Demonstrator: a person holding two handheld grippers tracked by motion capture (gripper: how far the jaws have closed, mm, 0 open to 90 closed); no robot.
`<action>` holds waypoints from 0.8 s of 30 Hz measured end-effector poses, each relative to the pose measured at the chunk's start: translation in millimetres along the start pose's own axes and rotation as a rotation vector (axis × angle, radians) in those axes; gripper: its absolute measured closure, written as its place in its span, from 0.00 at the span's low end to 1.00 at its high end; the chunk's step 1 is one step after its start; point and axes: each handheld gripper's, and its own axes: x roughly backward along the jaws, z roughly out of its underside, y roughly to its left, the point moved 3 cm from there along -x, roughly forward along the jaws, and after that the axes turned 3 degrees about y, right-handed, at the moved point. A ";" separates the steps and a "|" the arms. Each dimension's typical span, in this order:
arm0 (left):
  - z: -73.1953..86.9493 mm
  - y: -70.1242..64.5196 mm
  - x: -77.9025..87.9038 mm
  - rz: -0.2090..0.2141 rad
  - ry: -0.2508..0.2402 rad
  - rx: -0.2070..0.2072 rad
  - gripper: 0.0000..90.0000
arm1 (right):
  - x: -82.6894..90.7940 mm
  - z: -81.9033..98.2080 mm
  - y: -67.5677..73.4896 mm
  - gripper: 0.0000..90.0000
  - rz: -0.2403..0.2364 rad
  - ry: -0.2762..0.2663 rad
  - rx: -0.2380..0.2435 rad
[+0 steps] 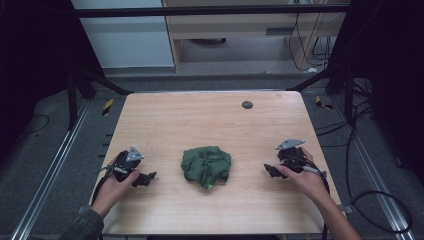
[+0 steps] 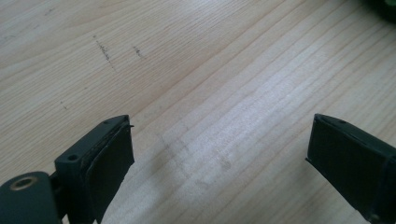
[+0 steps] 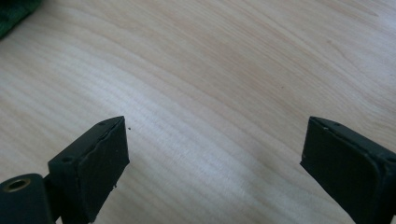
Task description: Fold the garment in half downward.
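Note:
A crumpled dark green cloth [image 1: 206, 166] lies in a heap near the middle of the wooden table [image 1: 200, 120]. My left gripper [image 1: 148, 178] rests low over the table to the cloth's left, open, with bare wood between its jaws [image 2: 219, 154]. A corner of the green cloth [image 2: 385, 7] shows at the top right of the left gripper view. My right gripper [image 1: 270, 170] sits to the cloth's right, also open over bare wood [image 3: 215, 154]. The green cloth's edge [image 3: 14, 14] shows at the top left of the right gripper view. Neither gripper touches the cloth.
A small round dark disc [image 1: 247, 104] is set in the table near its far edge. Dark frame bars [image 1: 320, 75] slope down to the table's far corners. Cables [image 1: 370, 190] lie on the floor at the right.

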 end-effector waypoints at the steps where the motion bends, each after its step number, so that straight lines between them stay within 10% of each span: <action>1: -0.7 1.0 -1.6 -0.003 -0.003 0.001 0.07 | -1.1 -1.3 -1.5 0.08 0.002 0.000 -0.007; 24: -18.5 -0.6 -28.7 0.006 -0.014 0.021 0.07 | -24.1 -14.1 -13.5 0.10 -0.019 -0.031 -0.150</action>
